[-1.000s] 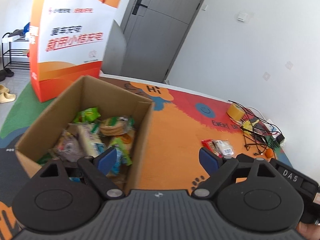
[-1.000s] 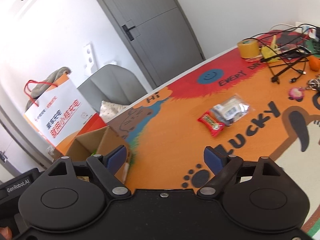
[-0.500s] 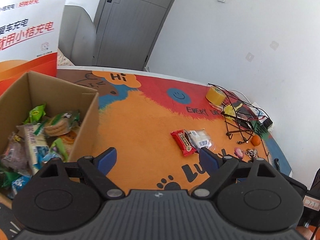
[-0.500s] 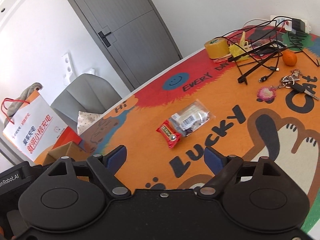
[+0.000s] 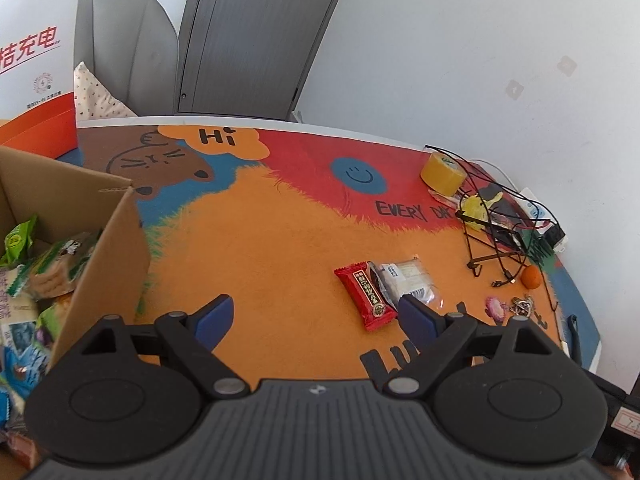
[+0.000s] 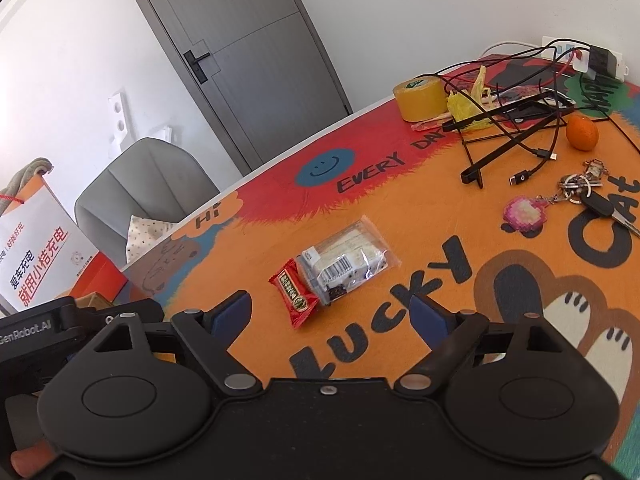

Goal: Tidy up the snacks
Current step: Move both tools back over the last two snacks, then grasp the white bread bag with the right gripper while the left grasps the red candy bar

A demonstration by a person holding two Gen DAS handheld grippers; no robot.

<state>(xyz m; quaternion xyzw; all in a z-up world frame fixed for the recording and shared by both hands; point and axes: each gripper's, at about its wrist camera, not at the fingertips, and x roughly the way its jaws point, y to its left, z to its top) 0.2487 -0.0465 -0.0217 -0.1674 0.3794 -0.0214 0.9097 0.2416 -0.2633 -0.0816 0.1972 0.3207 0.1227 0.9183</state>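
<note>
The red snack packet (image 6: 296, 294) and the clear-wrapped snack pack (image 6: 346, 262) lie touching each other mid-desk on the orange mat (image 6: 440, 208). My right gripper (image 6: 330, 316) hovers just before them, jaws wide and empty. My left gripper (image 5: 316, 318) is wide and empty too. The cardboard box (image 5: 102, 240) of snacks stands at the desk's left edge.

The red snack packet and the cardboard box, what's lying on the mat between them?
Nothing: in the left wrist view the orange mat is bare between the cardboard box and the red snack packet. The clear packet lies on the packet's far side.
</note>
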